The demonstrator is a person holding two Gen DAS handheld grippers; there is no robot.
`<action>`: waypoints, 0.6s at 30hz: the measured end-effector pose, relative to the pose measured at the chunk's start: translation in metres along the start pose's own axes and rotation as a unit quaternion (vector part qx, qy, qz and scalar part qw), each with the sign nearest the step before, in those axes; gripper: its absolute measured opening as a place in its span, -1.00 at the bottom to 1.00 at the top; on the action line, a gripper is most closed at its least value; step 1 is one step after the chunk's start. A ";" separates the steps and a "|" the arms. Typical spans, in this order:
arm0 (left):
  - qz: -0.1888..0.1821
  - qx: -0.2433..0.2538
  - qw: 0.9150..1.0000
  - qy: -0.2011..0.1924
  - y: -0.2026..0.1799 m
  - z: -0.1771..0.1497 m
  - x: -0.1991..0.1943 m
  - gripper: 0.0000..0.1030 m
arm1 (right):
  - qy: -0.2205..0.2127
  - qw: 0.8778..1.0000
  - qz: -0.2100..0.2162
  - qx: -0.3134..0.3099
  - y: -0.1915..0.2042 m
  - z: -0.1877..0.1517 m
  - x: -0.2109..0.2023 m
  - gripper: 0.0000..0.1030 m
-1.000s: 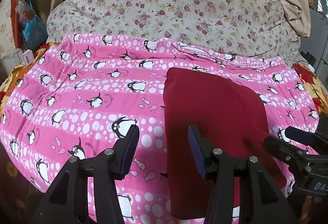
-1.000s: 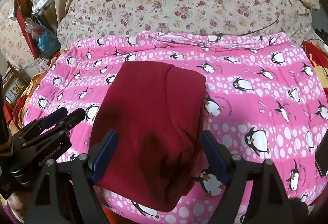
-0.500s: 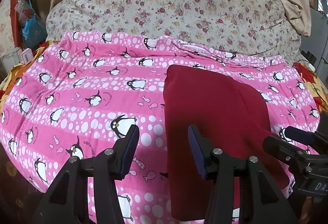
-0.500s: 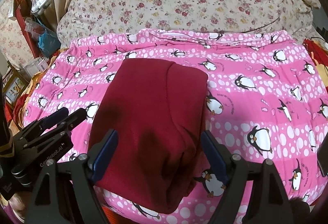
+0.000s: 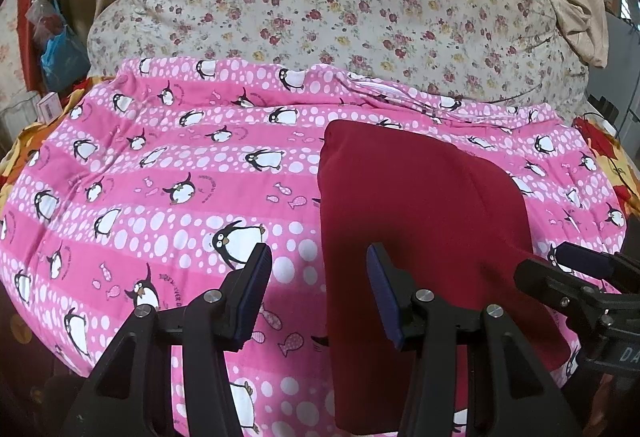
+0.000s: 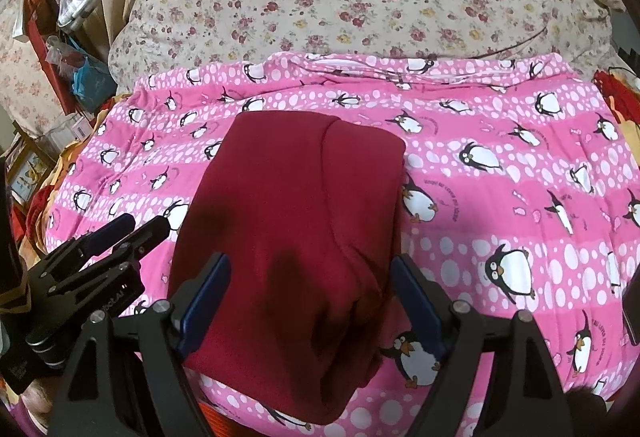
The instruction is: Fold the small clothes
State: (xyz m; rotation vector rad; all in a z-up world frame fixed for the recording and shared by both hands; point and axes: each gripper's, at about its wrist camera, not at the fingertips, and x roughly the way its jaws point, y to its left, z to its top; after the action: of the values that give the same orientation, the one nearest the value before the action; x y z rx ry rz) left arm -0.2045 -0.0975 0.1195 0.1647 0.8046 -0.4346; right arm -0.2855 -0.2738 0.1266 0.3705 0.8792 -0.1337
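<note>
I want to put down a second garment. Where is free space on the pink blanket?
Bare blanket lies left of the red garment, toward the floral bedding, and right of it. The near edge is crowded by both grippers.

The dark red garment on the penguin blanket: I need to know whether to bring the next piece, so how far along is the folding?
Done: the dark red garment lies folded into a narrow stack on the pink penguin blanket. In hand: nothing; the left gripper hovers open at its left edge, and the right gripper is open above its near end. Left: possibly one more fold; no other clothes are visible.
</note>
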 end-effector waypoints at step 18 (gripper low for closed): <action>-0.004 0.010 1.000 0.003 -0.004 0.001 0.004 -0.44 | 0.012 1.000 0.003 -0.001 0.003 0.000 0.008 0.66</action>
State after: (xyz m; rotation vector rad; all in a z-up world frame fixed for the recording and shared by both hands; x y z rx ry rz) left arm -0.2027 -0.1028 0.1176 0.1815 0.8066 -0.4503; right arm -0.2793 -0.2707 0.1213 0.3723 0.9023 -0.1234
